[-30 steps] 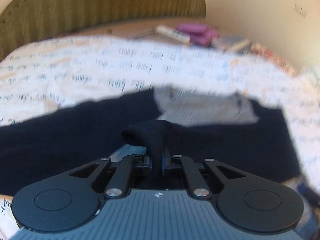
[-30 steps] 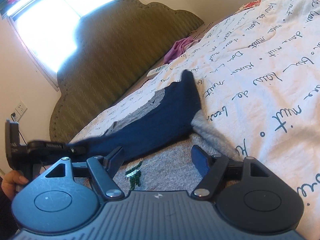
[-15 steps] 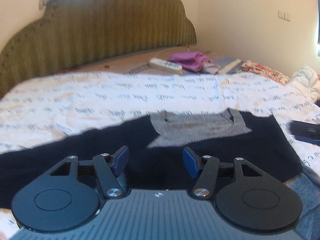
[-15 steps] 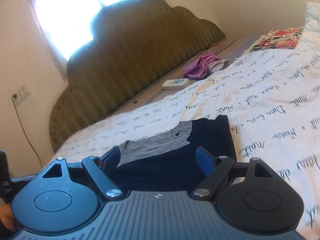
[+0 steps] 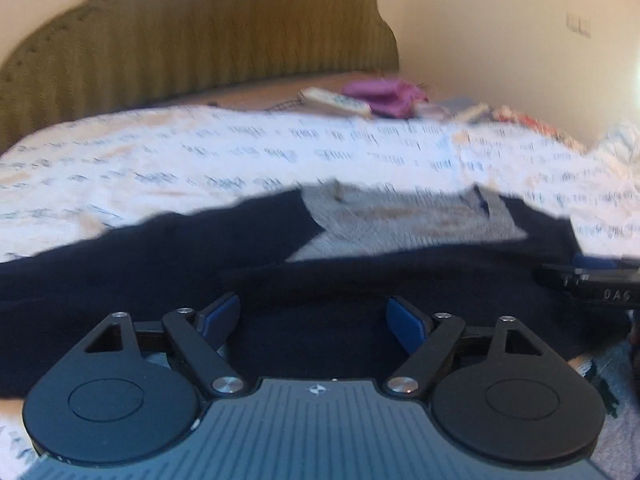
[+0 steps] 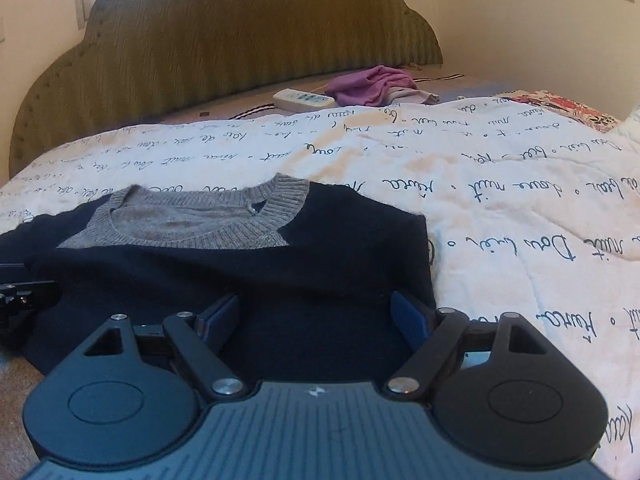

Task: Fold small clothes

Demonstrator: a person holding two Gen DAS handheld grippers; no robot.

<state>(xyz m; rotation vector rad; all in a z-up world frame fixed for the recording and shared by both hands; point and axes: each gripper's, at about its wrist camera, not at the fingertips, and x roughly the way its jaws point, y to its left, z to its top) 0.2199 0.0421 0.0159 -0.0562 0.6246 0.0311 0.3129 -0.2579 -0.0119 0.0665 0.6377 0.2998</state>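
A small navy sweater (image 6: 248, 276) with a grey ribbed collar (image 6: 224, 236) lies flat on the white quilt, its sleeves folded across the body. The blurred left wrist view shows the same sweater (image 5: 200, 272), one sleeve reaching left. My left gripper (image 5: 314, 320) hovers low over the dark fabric; its jaws are opening and nothing is between them. My right gripper (image 6: 316, 318) hangs over the sweater's near right part, open and empty. The other gripper's black tip (image 5: 592, 284) enters the left wrist view at the right edge.
The white quilt (image 6: 500, 208) with dark handwriting spreads to the right and behind. Near the green padded headboard (image 6: 224, 40) lie a white power strip (image 6: 304, 100) and a purple cloth (image 6: 372, 86). A floral fabric (image 6: 568, 108) sits at the far right.
My left gripper let go of the navy sleeve it pinched and its jaws spread wide. My right gripper rolled upright and swung across to face the folded sweater squarely.
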